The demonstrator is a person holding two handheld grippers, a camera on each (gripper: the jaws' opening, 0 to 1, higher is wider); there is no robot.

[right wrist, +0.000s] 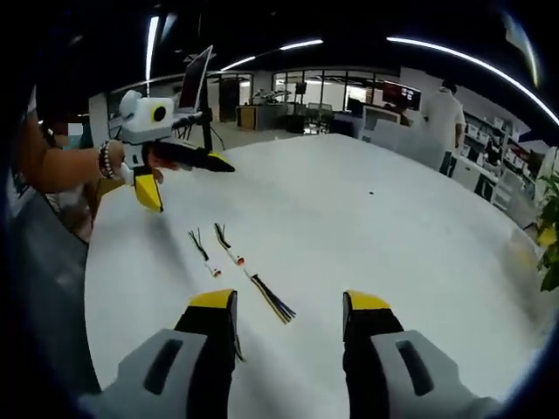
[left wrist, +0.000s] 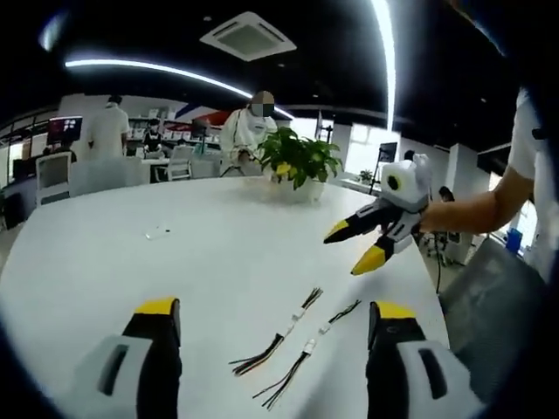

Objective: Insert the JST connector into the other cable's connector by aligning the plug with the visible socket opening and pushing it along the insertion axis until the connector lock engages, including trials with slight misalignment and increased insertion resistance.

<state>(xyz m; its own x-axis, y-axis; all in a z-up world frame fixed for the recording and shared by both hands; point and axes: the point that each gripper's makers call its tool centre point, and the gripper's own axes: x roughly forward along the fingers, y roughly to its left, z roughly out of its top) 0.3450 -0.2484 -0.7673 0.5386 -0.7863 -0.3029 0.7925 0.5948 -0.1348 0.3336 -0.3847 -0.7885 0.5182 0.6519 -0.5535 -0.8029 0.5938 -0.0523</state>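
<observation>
Left gripper (left wrist: 272,325): jaws spread, empty, above table (left wrist: 175,262). Right gripper (right wrist: 288,319): jaws spread, empty. Two JST cables (left wrist: 293,345) lie unmated, side by side, near table's edge by person.

Two unmated cables (left wrist: 278,339) (left wrist: 307,361) on table

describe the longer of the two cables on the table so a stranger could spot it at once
On the big white table, two thin cables lie side by side between the open grippers. The longer cable has a white connector midway and ends in a splayed, multicoloured fan of wires; its neighbour is thinner and darker.
</observation>
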